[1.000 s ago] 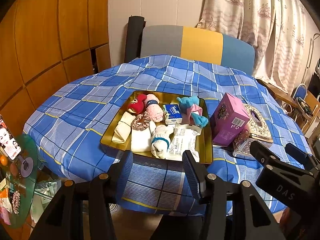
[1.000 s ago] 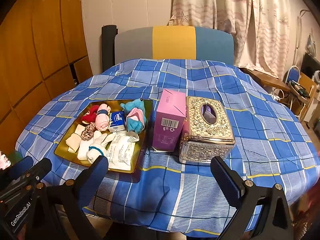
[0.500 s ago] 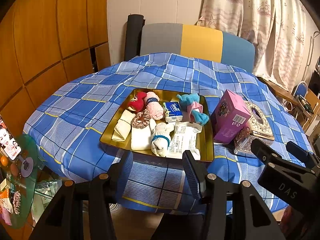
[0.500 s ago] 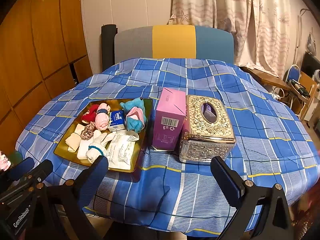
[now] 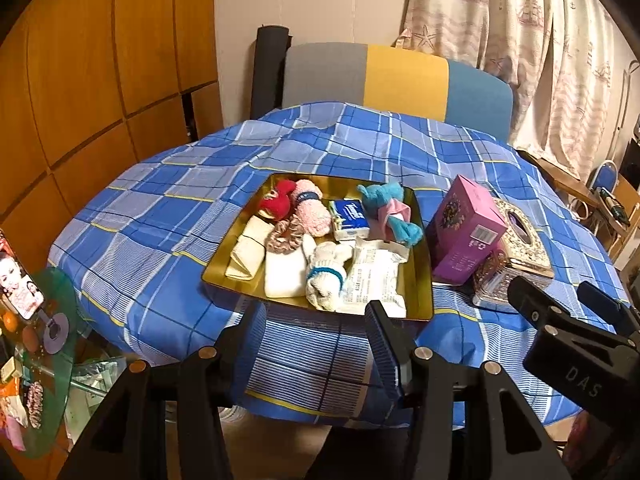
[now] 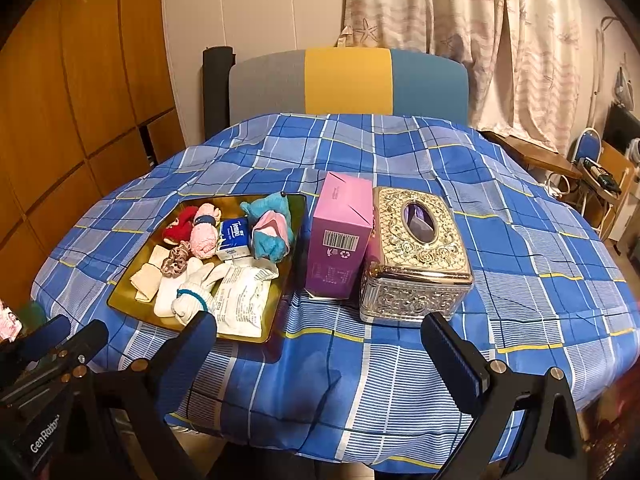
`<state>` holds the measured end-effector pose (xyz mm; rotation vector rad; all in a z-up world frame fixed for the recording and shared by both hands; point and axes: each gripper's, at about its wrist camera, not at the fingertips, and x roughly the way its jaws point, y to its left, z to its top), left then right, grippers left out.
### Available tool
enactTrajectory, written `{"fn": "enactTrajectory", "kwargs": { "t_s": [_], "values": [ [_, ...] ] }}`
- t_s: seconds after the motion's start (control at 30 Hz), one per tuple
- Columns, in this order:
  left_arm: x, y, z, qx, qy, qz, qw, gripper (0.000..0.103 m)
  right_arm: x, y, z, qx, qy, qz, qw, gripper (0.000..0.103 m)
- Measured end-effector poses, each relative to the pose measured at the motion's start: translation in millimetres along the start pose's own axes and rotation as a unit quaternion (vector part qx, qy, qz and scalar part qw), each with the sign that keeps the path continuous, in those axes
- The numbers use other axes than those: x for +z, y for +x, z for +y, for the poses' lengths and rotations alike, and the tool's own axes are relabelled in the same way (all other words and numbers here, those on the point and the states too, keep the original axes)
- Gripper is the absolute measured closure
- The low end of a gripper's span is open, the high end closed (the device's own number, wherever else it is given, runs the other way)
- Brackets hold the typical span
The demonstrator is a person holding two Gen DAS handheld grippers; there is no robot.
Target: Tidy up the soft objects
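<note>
A gold tray [image 5: 421,276] on the blue plaid table holds soft items. Among them are a red sock [image 5: 276,202], a pink fluffy sock [image 5: 314,212], a teal and pink sock [image 5: 390,210], a scrunchie [image 5: 285,238], a cream cloth [image 5: 248,252] and a white sock with a blue band [image 5: 325,280]. A tissue pack [image 5: 350,218] and a white packet [image 5: 372,280] lie there too. My left gripper [image 5: 316,316] hovers open and empty at the tray's near edge. My right gripper [image 6: 320,328] is open wide before the tray [image 6: 128,292] and the boxes.
A purple carton [image 6: 340,236] stands right of the tray, and an ornate metal tissue box [image 6: 416,252] touches it. A chair [image 6: 348,80] is behind the table. A glass side table [image 5: 44,344] with clutter sits low on the left. Curtains hang at the back right.
</note>
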<state>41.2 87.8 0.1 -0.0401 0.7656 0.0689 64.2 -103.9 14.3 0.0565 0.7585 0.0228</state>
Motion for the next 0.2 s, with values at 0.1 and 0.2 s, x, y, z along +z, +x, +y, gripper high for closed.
{"fn": "enactTrajectory", "kwargs": {
  "t_s": [0.1, 0.2],
  "values": [
    [0.4, -0.1, 1.4, 0.015, -0.002, -0.008, 0.9999, 0.051, -0.4, -0.4, -0.5, 0.000, 0.000, 0.001, 1.000, 0.000],
    [0.5, 0.8, 3.1, 0.021, -0.002, -0.011, 0.9997, 0.051, -0.5, 0.6, -0.9, 0.000, 0.000, 0.002, 1.000, 0.000]
  ]
}}
